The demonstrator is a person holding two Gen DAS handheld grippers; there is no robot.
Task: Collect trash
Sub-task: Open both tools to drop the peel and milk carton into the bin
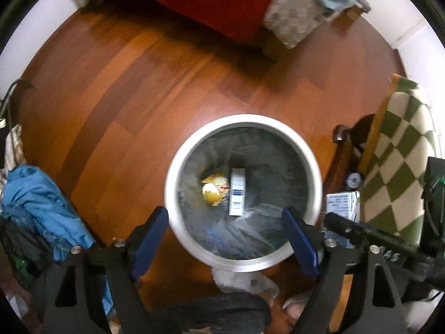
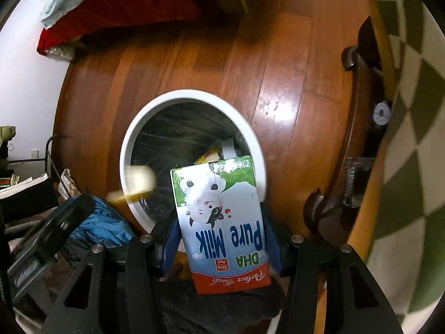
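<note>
A white round trash bin with a dark liner stands on the wooden floor. In it lie a yellow crumpled wrapper and a small white box with blue stripes. My left gripper hangs straight over the bin, open and empty. In the right wrist view a blurred cream and yellow piece is in the air at the bin's left rim. My right gripper is shut on a "Pure Milk" carton, upside down, just right of the bin. The carton also shows at the left wrist view's right edge.
A green and white checkered cloth covers wooden furniture to the right of the bin, its curved leg close to the rim. Blue clothing is piled at the left. Red bedding lies beyond. A person's slippered feet stand by the bin.
</note>
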